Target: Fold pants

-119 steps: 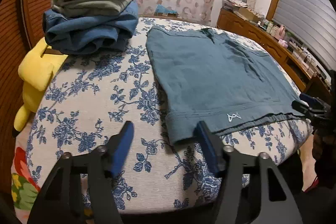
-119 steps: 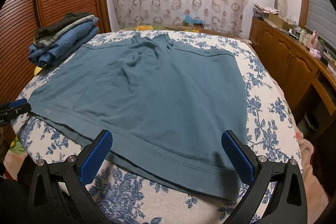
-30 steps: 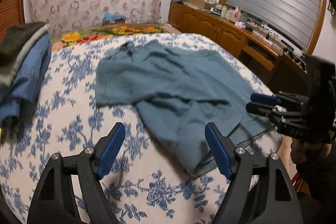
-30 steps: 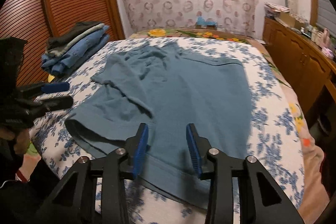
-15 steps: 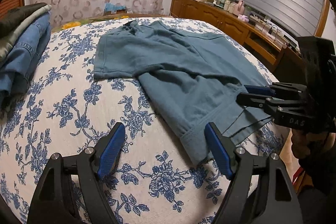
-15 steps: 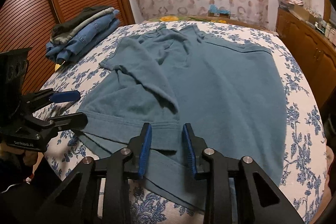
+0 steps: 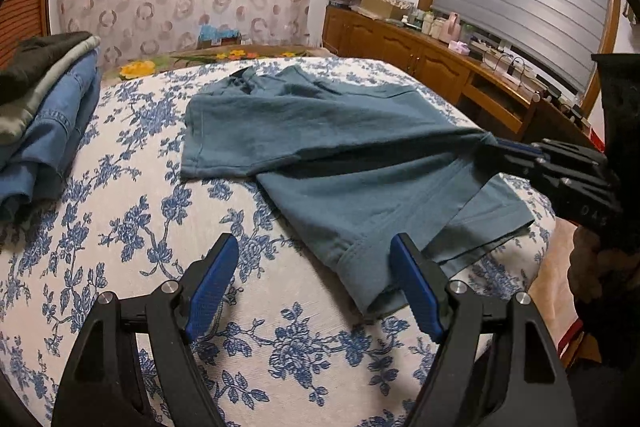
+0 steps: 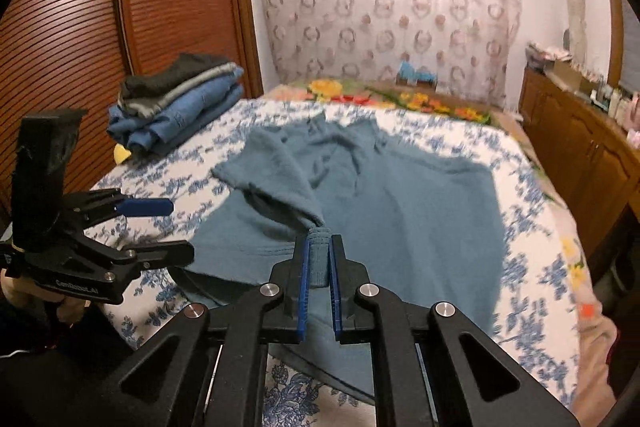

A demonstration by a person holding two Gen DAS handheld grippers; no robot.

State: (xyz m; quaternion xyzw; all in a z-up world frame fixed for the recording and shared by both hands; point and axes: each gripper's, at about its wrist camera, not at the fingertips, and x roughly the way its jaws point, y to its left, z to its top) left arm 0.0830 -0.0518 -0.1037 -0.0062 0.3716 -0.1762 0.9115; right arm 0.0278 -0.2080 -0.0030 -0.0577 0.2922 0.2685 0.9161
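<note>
Teal pants lie on the bed, with one side pulled over itself into a raised fold. The jaws of my right gripper are closing, and the bunched hem is pinched between the blue pads and held slightly off the bed. In the left wrist view the right gripper is at the right, with cloth stretched taut up to it. My left gripper is open just above the bed, its right finger beside the near hem corner, holding nothing. The right wrist view has the left gripper at the left.
The bed has a blue floral sheet. A stack of folded jeans and dark clothes sits at its far left. A wooden slatted door stands to the left. A long cabinet with small items runs along the right.
My right gripper has shut on the pants' hem and lifted it a little, so the cloth now rises in a fold. The left gripper has stayed open and nearly still.
</note>
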